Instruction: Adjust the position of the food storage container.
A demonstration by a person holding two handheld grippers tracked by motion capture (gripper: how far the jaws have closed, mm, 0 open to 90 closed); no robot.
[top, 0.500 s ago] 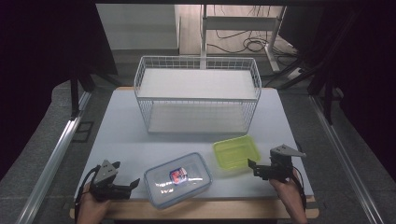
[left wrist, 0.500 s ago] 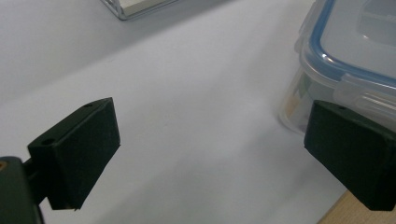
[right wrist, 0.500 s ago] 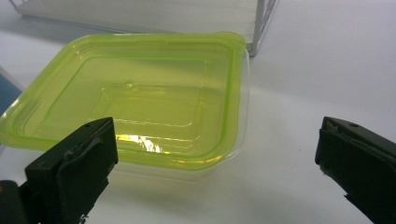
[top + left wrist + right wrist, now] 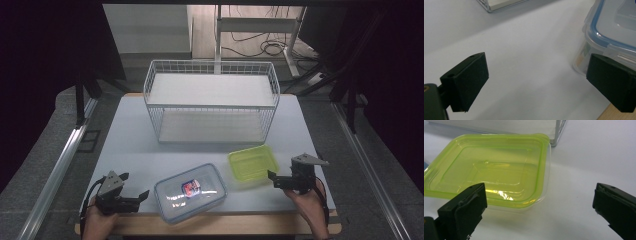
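A clear lidded box with a blue seal (image 4: 190, 192) lies near the table's front edge, something red and white inside it. A shallow box with a yellow-green lid (image 4: 253, 162) lies to its right. My left gripper (image 4: 135, 185) stands open just left of the clear box. In the left gripper view (image 4: 536, 80) the box's corner (image 4: 609, 30) sits behind the right jaw, with bare table between the jaws. My right gripper (image 4: 274, 180) is open just right of the green box. In the right gripper view (image 4: 539, 207) the green box (image 4: 494, 167) lies ahead, towards the left jaw.
A white wire basket (image 4: 210, 100) with a flat floor stands at the back middle of the white table (image 4: 125, 140); its corner (image 4: 556, 131) lies beyond the green box. Metal rails run along both sides of the table. Cables lie on the floor behind.
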